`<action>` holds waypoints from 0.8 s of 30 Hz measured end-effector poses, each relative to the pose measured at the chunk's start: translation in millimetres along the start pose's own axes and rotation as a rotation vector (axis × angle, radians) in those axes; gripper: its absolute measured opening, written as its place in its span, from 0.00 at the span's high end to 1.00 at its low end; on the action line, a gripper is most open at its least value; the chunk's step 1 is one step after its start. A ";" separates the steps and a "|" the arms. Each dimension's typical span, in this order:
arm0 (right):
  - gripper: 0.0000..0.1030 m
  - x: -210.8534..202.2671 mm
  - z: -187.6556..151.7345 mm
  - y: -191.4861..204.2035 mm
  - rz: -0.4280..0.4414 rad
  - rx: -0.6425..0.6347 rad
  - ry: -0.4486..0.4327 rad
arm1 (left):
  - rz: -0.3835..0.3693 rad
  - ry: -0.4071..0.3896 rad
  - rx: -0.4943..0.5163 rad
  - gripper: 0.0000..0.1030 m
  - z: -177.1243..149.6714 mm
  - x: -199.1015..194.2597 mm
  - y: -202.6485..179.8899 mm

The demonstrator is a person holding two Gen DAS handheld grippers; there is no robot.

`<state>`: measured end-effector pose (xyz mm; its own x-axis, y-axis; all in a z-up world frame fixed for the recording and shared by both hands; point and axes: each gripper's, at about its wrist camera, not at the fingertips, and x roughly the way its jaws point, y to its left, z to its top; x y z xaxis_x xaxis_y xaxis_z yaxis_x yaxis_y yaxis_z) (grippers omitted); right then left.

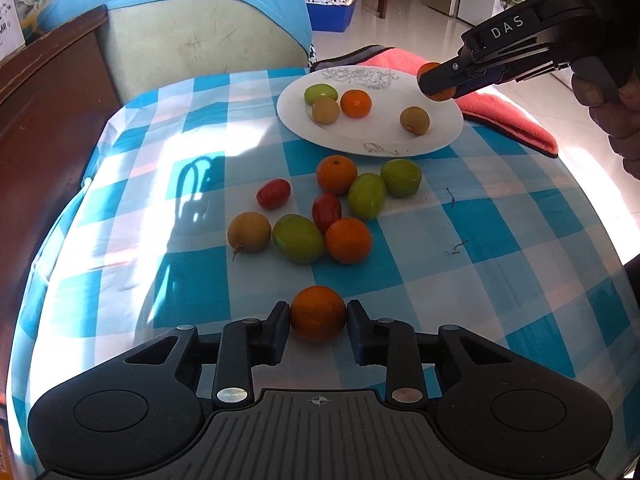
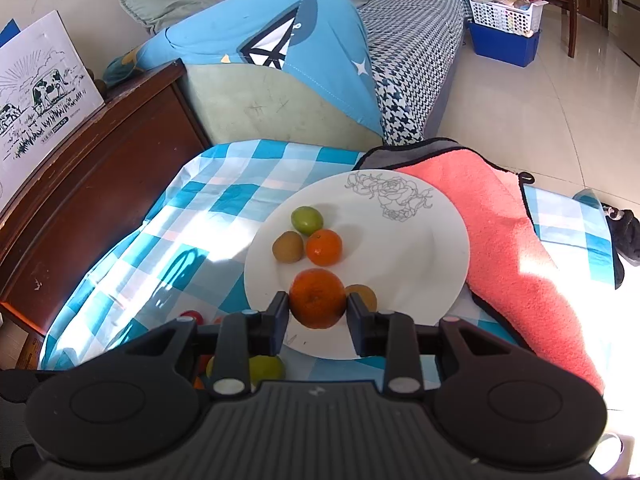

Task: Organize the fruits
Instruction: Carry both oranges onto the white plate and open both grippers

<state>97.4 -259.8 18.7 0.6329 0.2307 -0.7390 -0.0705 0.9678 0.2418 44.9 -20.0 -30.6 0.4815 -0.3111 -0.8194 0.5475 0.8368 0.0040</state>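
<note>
Left gripper [image 1: 318,314] clamping orange [image 1: 317,312] between jaws, loose fruits [image 1: 320,208] lying ahead on cloth [image 1: 500,240]. Right gripper [image 2: 318,305] gripping tangerine [image 2: 317,298], hanging over plate [image 2: 400,240].

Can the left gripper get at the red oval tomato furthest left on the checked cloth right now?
Probably not yet. The left gripper is shut on a small round orange, so its fingers are occupied. The path itself looks free: the red oval tomato lies apart from the other fruit.
</note>
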 end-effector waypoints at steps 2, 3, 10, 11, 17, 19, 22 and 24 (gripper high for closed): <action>0.69 -0.1 -0.2 0.6 0.002 -0.001 0.000 | 0.007 -0.003 0.010 0.73 -0.4 0.9 -1.5; 0.69 -0.1 -0.2 0.5 0.002 -0.001 0.000 | 0.009 -0.004 0.011 0.73 -0.1 0.7 -2.2; 0.69 -4.5 4.2 -5.8 0.013 0.010 -0.009 | -0.058 -0.090 -0.071 0.73 21.1 -12.5 5.4; 0.69 -5.1 5.6 -6.8 0.013 0.009 -0.013 | -0.060 -0.106 -0.077 0.73 27.6 -13.3 5.1; 0.69 -2.1 10.9 -16.6 0.006 0.022 -0.011 | -0.051 -0.197 -0.076 0.73 68.4 -4.9 -2.6; 0.69 2.2 10.5 -19.3 -0.008 0.021 0.002 | -0.058 -0.203 -0.084 0.73 78.1 3.7 -2.8; 0.69 6.3 11.5 -24.1 -0.021 0.032 0.012 | -0.060 -0.199 -0.080 0.73 89.0 19.6 -3.7; 0.69 9.8 13.0 -27.9 -0.035 0.048 0.016 | -0.064 -0.194 -0.086 0.73 94.8 29.4 -3.5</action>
<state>115.6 -285.8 12.9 0.6221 0.1985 -0.7573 -0.0109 0.9694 0.2452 122.0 -74.8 -0.3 0.5748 -0.4393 -0.6904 0.5250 0.8451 -0.1006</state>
